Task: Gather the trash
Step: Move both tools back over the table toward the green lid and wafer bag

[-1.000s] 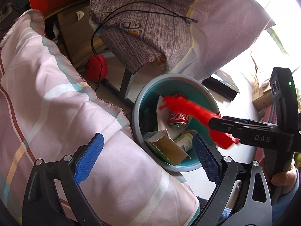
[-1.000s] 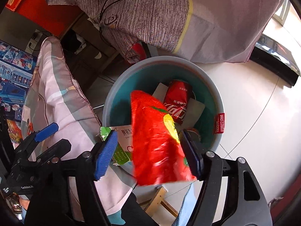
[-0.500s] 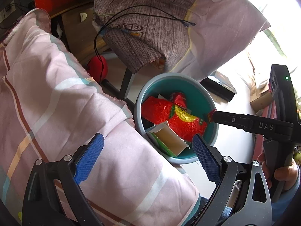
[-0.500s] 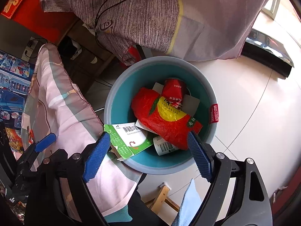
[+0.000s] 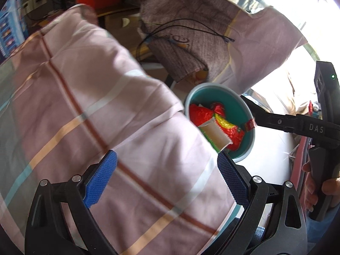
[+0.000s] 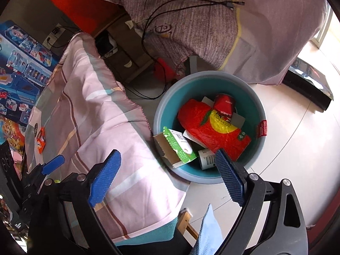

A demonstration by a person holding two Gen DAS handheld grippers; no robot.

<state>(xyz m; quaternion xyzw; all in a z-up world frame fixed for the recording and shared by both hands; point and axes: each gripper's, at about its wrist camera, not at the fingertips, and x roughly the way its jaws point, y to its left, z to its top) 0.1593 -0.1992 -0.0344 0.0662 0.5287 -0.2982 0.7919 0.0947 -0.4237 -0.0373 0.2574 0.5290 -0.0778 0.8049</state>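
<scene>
Bin (image 6: 209, 80) beside checked cloth (image 6: 102, 125), full of trash.
Red wrapper (image 6: 212, 131) tops green carton (image 6: 178, 146) inside; right gripper (image 6: 167, 182) jaws just widened, empty; left gripper (image 5: 167, 180) apart, empty.

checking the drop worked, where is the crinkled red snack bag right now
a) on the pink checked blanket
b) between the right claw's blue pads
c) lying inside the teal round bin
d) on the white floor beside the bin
c: the crinkled red snack bag lies inside the teal round bin on the other trash, and the right claw stands open and empty.
</scene>
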